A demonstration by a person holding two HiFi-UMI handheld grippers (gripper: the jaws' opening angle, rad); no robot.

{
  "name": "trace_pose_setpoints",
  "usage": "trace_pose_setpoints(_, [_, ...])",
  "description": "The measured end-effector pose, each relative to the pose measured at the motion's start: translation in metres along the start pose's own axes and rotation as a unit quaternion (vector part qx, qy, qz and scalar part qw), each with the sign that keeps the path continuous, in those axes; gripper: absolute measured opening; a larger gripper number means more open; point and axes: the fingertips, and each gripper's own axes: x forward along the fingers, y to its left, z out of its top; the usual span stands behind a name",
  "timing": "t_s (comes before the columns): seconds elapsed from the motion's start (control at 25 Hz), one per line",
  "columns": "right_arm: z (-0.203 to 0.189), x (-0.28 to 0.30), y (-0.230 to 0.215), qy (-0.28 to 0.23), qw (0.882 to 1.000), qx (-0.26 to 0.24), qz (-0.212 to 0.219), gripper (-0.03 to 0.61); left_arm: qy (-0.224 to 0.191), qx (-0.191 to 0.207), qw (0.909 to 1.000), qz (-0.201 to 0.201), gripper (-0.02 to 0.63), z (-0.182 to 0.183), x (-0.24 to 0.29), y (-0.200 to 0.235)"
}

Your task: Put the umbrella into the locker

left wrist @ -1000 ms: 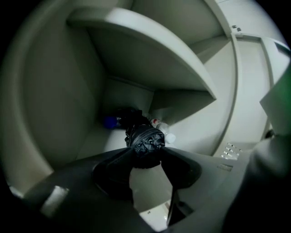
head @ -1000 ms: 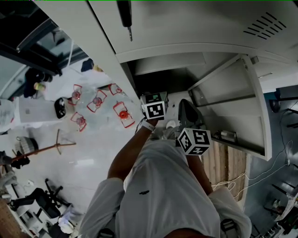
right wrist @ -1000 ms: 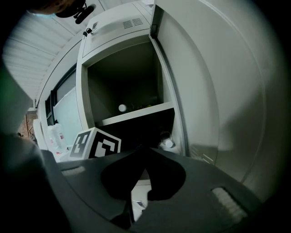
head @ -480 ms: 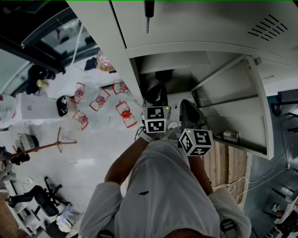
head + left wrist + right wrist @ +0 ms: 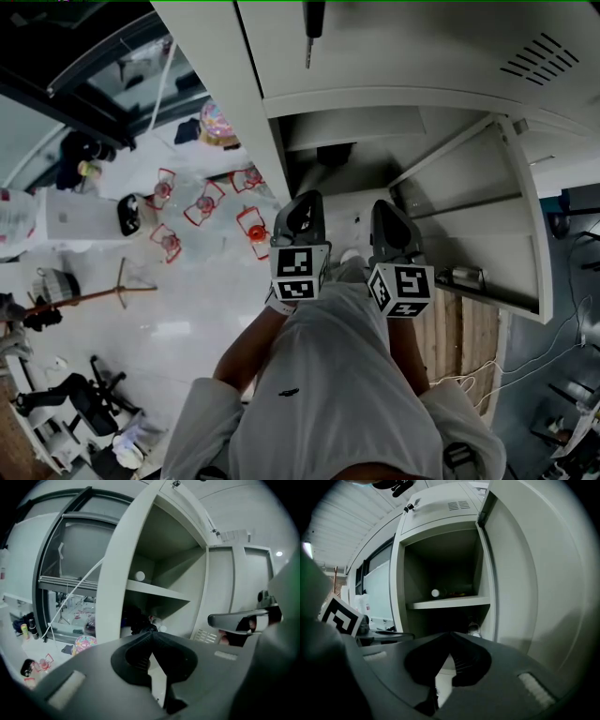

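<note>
Since left gripper [image 5: 150, 634] has drawn back from locker [image 5: 397, 597], its jaws have just closed empty; right gripper [image 5: 449, 633] also closed, empty; umbrella likely deposited ahead.

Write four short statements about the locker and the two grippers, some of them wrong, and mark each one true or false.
1. The locker door stands open. True.
2. The left gripper has its jaws wide apart. False: they have just closed and now meet, with nothing between them.
3. A white ball lies on the shelf inside. True.
4. The right gripper holds an umbrella. False: its jaws are together and hold nothing.
</note>
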Motion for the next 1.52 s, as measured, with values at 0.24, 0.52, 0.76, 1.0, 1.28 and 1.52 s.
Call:
trace_pose_setpoints(0.24, [0.007, 0.003, 0.004, -0.004, 1.000, -0.012, 0.013, 0.002, -0.015, -0.018, 0.9997, 0.011, 0.017, 0.012, -0.026, 0.019])
trace_pose_setpoints(0.52, [0.017, 0.008, 0.010, -0.011, 0.999, -0.025, 0.024, 0.002, -0.033, -0.027, 0.9987, 0.029, 0.018, 0.026, -0.056, 0.044])
trace_pose_setpoints(0.76, [0.023, 0.005, 0.013, -0.016, 0.999, -0.035, 0.031, 0.002, -0.036, -0.029, 0.9976, 0.050, 0.018, 0.027, -0.076, 0.062])
trace_pose_setpoints(1.0, [0.023, 0.003, 0.018, -0.020, 0.998, -0.034, 0.041, 0.002, -0.039, -0.033, 0.9973, 0.053, 0.018, 0.025, -0.081, 0.065])
trace_pose_setpoints(1.28, [0.023, 0.002, 0.016, -0.021, 0.999, -0.030, 0.040, 0.002, -0.044, -0.035, 0.9975, 0.043, 0.018, 0.025, -0.082, 0.056])
trace_pose_setpoints(1.52, [0.022, 0.002, 0.013, -0.017, 0.999, -0.027, 0.037, 0.002, -0.041, -0.029, 0.9979, 0.041, 0.018, 0.022, -0.082, 0.053])
